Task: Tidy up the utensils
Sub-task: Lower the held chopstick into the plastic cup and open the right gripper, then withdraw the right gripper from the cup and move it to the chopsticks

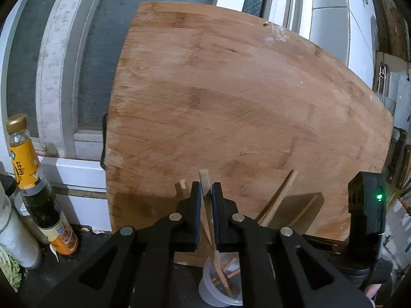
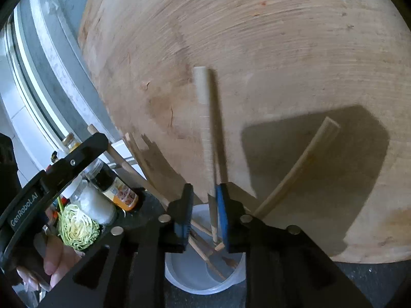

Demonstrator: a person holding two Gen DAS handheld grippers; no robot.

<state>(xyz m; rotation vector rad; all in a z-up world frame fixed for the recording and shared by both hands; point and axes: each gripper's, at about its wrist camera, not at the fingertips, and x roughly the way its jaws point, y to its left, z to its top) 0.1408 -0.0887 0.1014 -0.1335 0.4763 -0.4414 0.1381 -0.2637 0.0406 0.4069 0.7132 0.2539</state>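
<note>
White cup [image 2: 205, 279] below the cutting board [image 2: 257, 51] holding several chopsticks (leaning), left claw [image 1: 205, 192] clenched on chopstick [image 1: 204, 182], right claw [image 2: 204, 205] released around pale chopstick [image 2: 205, 128].

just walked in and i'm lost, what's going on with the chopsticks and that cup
A person holding a claw in each hand is dropping wooden chopsticks into a translucent plastic cup that stands in front of a big wooden cutting board leaning upright. The left claw is shut on one chopstick standing over the cup. The right claw has a pale chopstick between its jaws, which stand apart, not pinching it. Several chopsticks already lean in the cup.
</note>
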